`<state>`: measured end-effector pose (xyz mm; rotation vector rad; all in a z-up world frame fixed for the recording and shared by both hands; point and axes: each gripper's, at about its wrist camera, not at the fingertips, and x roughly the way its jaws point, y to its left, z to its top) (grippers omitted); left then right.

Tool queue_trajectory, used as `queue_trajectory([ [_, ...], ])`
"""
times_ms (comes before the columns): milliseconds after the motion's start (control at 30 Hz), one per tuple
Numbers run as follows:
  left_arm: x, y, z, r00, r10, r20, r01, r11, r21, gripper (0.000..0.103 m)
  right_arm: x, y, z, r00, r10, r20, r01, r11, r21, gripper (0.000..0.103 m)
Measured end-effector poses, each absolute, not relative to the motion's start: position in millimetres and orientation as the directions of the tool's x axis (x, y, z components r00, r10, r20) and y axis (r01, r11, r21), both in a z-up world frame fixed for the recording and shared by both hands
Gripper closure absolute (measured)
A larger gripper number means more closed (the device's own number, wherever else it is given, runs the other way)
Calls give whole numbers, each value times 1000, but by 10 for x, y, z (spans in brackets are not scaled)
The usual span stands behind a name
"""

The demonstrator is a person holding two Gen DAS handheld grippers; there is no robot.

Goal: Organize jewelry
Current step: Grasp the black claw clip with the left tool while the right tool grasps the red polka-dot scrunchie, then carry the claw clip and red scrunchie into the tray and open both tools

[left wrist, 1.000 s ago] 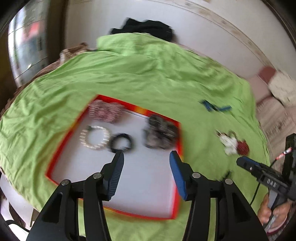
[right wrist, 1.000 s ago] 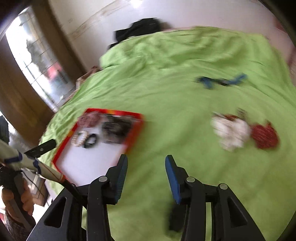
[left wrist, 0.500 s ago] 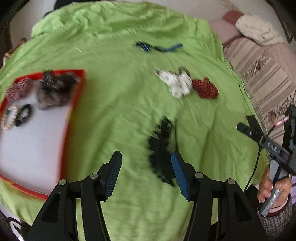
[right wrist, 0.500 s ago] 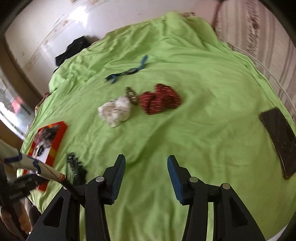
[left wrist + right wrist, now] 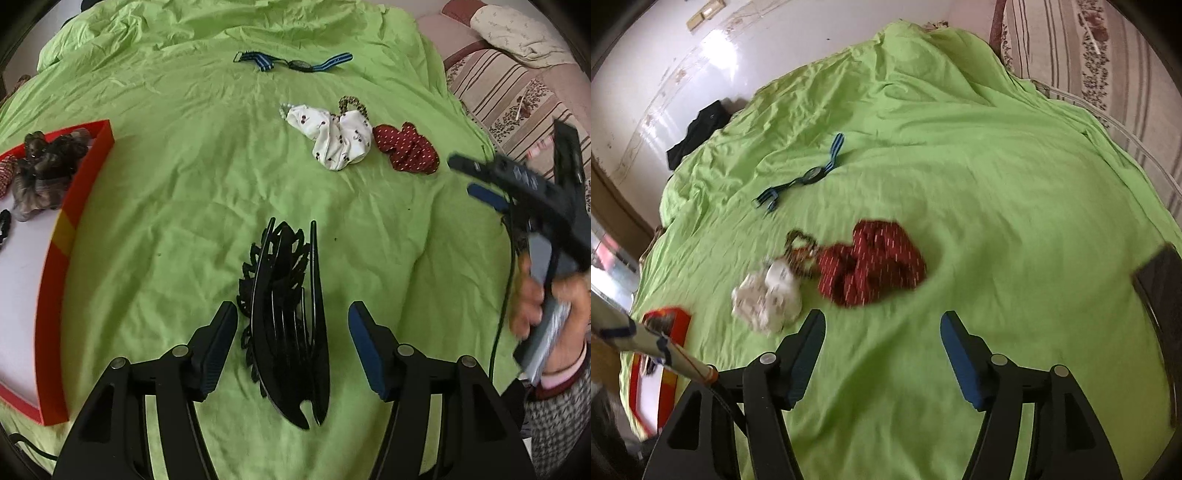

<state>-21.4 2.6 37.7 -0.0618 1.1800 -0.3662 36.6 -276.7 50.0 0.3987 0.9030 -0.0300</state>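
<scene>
A black hair claw clip (image 5: 288, 314) lies on the green sheet (image 5: 192, 206). My left gripper (image 5: 291, 332) is open with its jaws on either side of the clip, not closed on it. A white scrunchie (image 5: 338, 138), a red dotted scrunchie (image 5: 406, 147) and a blue strapped watch (image 5: 295, 63) lie farther away. The red tray (image 5: 79, 206) at the left holds a brown scrunchie (image 5: 44, 170). My right gripper (image 5: 882, 343) is open and empty above the sheet, just short of the red scrunchie (image 5: 871, 262) and white scrunchie (image 5: 766, 295).
A leopard-print hair tie (image 5: 352, 105) lies behind the white scrunchie. A dark flat object (image 5: 1161, 291) lies at the right edge of the bed. Striped bedding (image 5: 509, 88) and a pillow are at the far right. Dark clothing (image 5: 698, 133) lies on the floor beyond the bed.
My left gripper swung from above the tray to the right and down over the black claw clip. My right gripper moved right and closer to the red and white scrunchies.
</scene>
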Motion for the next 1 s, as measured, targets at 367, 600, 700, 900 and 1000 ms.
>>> queue_trajectory([
  [367,-202,-39,241,345,-300,-889,243,944,-223,34,888,-2807,202,584,114,-803,241,921,306,34],
  [600,-253,-87,250,373,-257,-892,231,956,-179,36,917,-2793,107,563,109,-819,244,925,291,77],
  [700,-269,-69,279,380,-239,-894,225,961,-162,62,857,-2815,152,564,122,-817,236,924,301,86],
  [900,-365,66,478,405,-297,-865,212,950,-227,62,598,-2812,375,592,125,-797,229,921,315,87],
  [1000,-436,139,619,425,-316,-848,210,946,-247,62,424,-2783,504,604,133,-786,213,923,320,87],
])
